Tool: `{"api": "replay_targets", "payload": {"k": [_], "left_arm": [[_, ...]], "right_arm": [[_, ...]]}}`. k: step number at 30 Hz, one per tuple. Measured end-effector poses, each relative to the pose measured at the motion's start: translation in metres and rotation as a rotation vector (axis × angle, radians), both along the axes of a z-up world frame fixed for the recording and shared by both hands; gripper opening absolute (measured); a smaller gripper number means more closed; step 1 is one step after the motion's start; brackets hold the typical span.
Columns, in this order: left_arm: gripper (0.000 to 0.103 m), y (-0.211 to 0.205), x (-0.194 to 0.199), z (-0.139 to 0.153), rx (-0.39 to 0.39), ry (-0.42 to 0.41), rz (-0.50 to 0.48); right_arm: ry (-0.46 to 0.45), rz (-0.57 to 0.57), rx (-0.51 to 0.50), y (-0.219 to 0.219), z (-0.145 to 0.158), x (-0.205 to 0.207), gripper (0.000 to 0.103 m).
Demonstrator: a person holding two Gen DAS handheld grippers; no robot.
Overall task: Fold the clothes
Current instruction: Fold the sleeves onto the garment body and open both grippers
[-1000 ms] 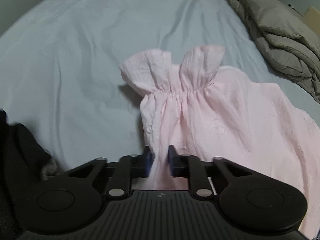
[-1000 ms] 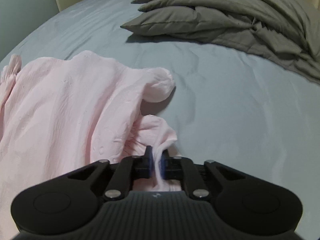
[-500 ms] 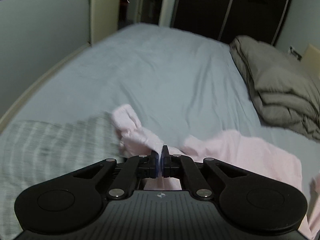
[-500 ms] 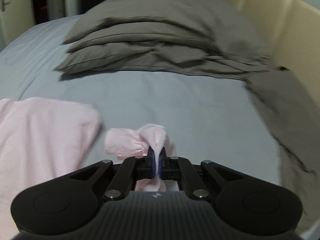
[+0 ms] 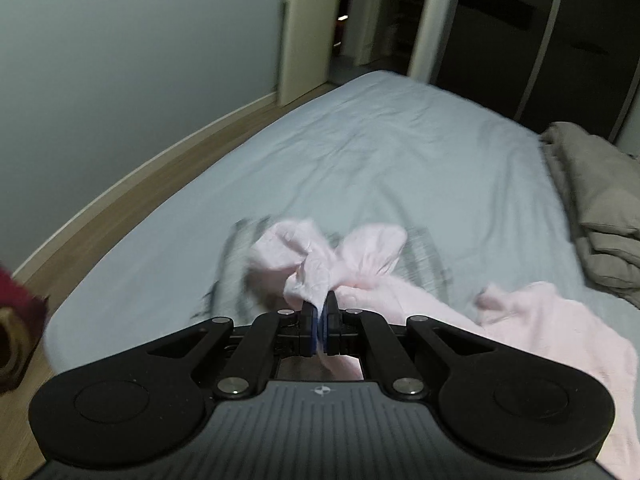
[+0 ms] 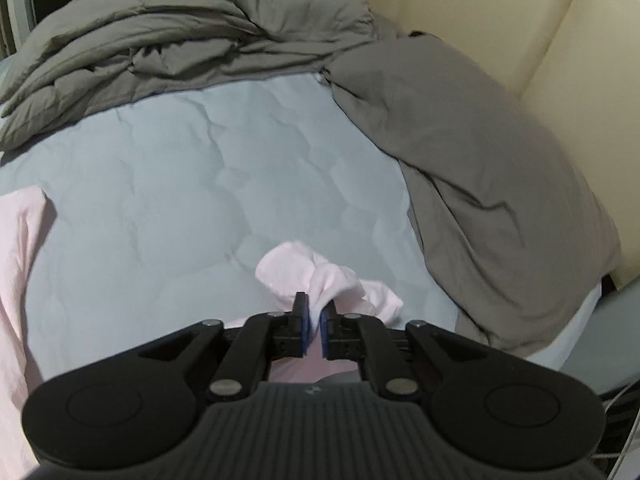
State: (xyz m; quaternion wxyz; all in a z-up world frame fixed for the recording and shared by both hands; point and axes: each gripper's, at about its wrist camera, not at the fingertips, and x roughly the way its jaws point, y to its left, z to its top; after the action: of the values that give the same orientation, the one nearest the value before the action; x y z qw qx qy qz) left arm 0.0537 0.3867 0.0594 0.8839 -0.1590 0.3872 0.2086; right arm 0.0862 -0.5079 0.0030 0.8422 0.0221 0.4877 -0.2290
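A pale pink garment (image 5: 540, 320) lies crumpled on the light blue bed sheet (image 5: 380, 152). My left gripper (image 5: 319, 308) is shut on a bunched ruffled part of it, which stands up just ahead of the fingers. In the right wrist view my right gripper (image 6: 315, 312) has its jaws opening. A fold of the pink garment (image 6: 304, 268) still sits loosely between the parted blue pads, and more of the cloth lies along the left edge. The sheet (image 6: 180, 184) spreads out beyond it.
A grey duvet (image 6: 180, 32) is heaped at the back and a grey pillow (image 6: 480, 168) leans on the cream headboard (image 6: 520, 20). A blurred striped cloth (image 5: 240, 264) lies under the pink one. Wooden floor (image 5: 120, 184), a white door (image 5: 304, 28) and something red (image 5: 16, 292) lie left.
Both grippers rose and swung outward, pulling the pink garment's ends with them. The views tilted up toward door and headboard. The right jaws have parted slightly.
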Motion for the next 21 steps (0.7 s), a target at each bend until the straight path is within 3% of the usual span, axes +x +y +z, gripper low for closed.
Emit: {"api": "replay_targets", "payload": {"k": [1, 2, 3, 4, 7, 12, 16, 21], "left_arm": [[0.002, 0.003, 0.0, -0.002, -0.009, 0.013, 0.013], [0.006, 0.006, -0.001, -0.004, -0.017, 0.026, 0.027], [0.011, 0.007, -0.001, -0.005, -0.02, 0.032, 0.037], [0.021, 0.006, 0.0, -0.002, -0.01, 0.025, 0.041], [0.045, 0.001, 0.005, 0.011, 0.045, -0.011, 0.052], [0.054, -0.033, 0.039, 0.036, 0.148, -0.104, -0.015], [0.054, -0.063, 0.088, 0.032, 0.057, -0.12, -0.12], [0.054, -0.103, 0.16, -0.011, -0.081, -0.074, -0.212]], "right_arm": [[0.003, -0.001, -0.001, 0.002, -0.001, -0.002, 0.014], [0.004, -0.001, -0.003, 0.005, -0.001, -0.002, 0.026], [0.0, 0.0, -0.012, 0.008, 0.001, -0.003, 0.048], [-0.009, 0.001, -0.028, 0.011, 0.004, -0.002, 0.055], [-0.012, 0.011, -0.104, 0.019, 0.012, 0.007, 0.057], [-0.078, 0.023, -0.077, 0.026, 0.025, 0.032, 0.057], [-0.131, 0.073, -0.079, 0.05, 0.027, 0.061, 0.057], [-0.153, 0.153, 0.074, 0.08, 0.003, 0.11, 0.054]]}}
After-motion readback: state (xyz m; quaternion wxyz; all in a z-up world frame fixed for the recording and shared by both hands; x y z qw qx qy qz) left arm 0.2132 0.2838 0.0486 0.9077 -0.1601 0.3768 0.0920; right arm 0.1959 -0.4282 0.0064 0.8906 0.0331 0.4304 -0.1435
